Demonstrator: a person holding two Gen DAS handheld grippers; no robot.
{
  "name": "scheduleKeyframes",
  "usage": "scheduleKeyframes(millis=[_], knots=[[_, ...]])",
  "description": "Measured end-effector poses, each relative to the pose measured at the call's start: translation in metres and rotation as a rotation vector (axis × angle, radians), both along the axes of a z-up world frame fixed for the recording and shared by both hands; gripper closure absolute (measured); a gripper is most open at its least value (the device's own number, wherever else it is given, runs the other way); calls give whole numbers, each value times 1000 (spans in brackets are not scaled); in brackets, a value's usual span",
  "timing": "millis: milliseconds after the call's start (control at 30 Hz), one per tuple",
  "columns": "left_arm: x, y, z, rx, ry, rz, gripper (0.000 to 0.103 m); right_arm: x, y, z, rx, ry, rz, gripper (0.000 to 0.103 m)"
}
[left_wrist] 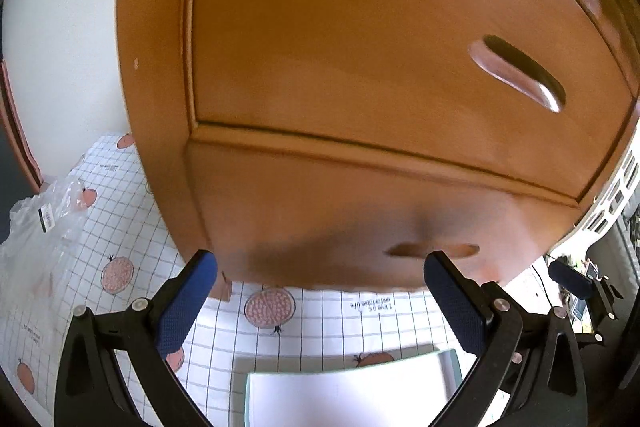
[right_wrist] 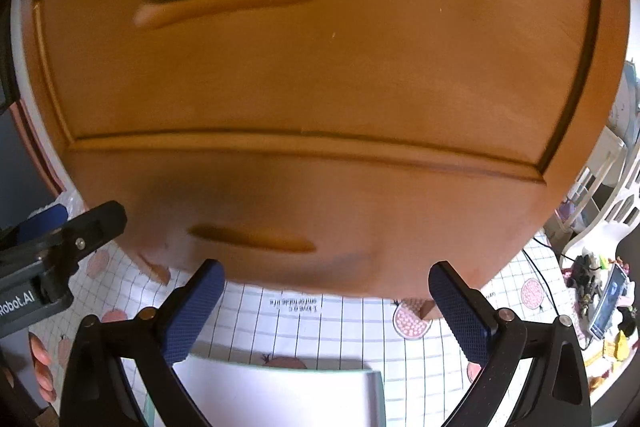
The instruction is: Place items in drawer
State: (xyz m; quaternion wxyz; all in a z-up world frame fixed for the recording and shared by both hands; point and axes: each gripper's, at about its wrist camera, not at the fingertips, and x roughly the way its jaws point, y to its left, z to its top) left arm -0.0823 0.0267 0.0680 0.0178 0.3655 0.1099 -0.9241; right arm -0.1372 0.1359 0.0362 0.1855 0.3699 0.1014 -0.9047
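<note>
Both drawers (left_wrist: 360, 39) shut; left gripper (left_wrist: 320, 267) and right gripper (right_wrist: 326, 277) gape wide, empty — book (right_wrist: 280, 395) below on the cloth (left_wrist: 132, 219)

Bright, fisheye-warped, perhaps slightly motion-blurred.

White wall (left_wrist: 60, 39), grid-print fruit tablecloth (left_wrist: 132, 203), cluttered white shelving (right_wrist: 600, 187) at right

The left tool (right_wrist: 52, 223) body reads "Robot.AI", its start cut off. The counter's cloth (right_wrist: 296, 303) carries small upside-down print, too blurred to read.
</note>
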Motion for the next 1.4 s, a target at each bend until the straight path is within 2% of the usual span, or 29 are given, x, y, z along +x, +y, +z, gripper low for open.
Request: scheduleKeyframes(millis=[67,100,267,300,367,633,667,833,1167,1400], knots=[[5,1,-2,-3,-8,0,0,7,3,-1,3,-5,4,0],[-12,0,-2,-5,-12,2,0,12,2,-1,4,-7,5,0],[2,-1,-8,-22,-28,20,0,29,12,-3,5,-21,6,0],[-17,-2,-12,-26,-28,27,0,32,14,-4,5,-24,6,0],[-24,0,-20,-35,-29,32,0,39,15,-4,6,-30,10,0],[2,-1,-47,-56,-24,69,0,68,27,-14,1,-48,19,0],[8,0,-36,-53,-25,71,0,71,28,-16,0,-50,22,0],[24,3,-32,-46,-28,81,0,93,31,-28,5,-60,15,0],[52,11,-22,-55,-10,40,0,124,40,-24,28,-59,34,0],[68,21,-20,-68,-28,11,0,143,46,-24,27,-70,39,0]])
